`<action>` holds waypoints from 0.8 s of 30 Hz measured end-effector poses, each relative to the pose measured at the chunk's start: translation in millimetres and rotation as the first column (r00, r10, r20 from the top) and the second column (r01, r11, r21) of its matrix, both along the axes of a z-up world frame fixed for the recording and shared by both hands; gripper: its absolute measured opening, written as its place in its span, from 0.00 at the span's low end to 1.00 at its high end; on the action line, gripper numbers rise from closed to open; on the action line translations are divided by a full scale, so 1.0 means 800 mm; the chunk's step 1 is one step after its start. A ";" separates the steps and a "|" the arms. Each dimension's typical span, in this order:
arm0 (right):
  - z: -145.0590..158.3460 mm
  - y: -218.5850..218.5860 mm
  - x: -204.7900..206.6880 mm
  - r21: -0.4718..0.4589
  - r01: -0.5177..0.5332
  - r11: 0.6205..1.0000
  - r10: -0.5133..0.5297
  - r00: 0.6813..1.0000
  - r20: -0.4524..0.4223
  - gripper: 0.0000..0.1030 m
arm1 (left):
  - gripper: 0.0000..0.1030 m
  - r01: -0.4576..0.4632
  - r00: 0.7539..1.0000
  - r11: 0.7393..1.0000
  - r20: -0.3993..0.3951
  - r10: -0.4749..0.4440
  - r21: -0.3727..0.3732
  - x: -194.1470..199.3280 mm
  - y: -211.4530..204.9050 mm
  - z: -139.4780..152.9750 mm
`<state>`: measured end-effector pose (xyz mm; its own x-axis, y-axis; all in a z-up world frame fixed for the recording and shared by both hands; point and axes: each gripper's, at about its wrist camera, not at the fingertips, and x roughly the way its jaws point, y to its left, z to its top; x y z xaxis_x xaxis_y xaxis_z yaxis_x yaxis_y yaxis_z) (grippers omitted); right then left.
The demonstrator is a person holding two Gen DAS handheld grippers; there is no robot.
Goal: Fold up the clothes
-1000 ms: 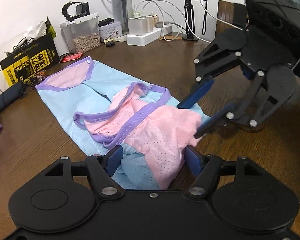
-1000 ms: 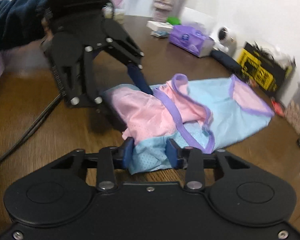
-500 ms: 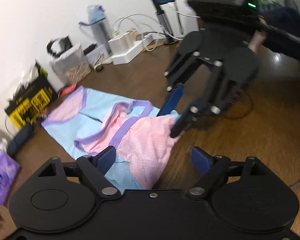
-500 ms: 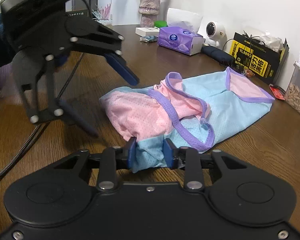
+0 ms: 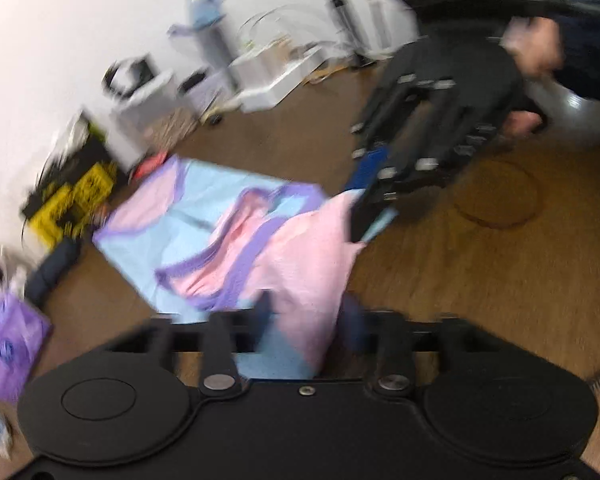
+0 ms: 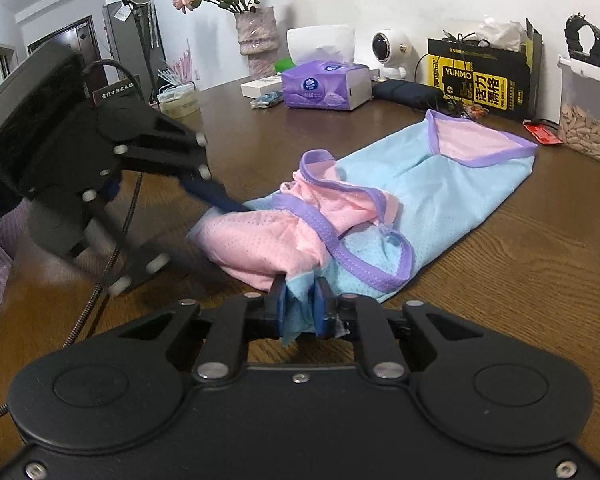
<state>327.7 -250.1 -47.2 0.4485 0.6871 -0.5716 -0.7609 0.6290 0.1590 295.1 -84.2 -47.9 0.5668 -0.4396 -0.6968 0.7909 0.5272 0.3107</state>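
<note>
Right hand-held gripper [image 6: 300,304] clamps the near blue corner of the garment [image 6: 440,188] lying on the tabletop [image 6: 540,272], while the left hand-held gripper [image 5: 304,320] straddles the pink edge, grip unclear through blur, likely readying a two-corner fold.

Left wrist view heavily motion-blurred; right wrist view sharp, evenly lit.

Right gripper [image 6: 300,307] jaws pinched narrow; left gripper [image 5: 306,326] jaws wider apart.

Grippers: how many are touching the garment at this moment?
2. The right gripper pinches the garment's near blue edge; the left gripper touches its pink end at the left.
</note>
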 end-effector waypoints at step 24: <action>0.007 0.052 -0.050 -0.240 0.007 0.971 0.063 0.957 0.283 0.33 | 0.08 -0.226 0.959 0.948 -0.223 0.176 -0.225 0.038 0.035 0.024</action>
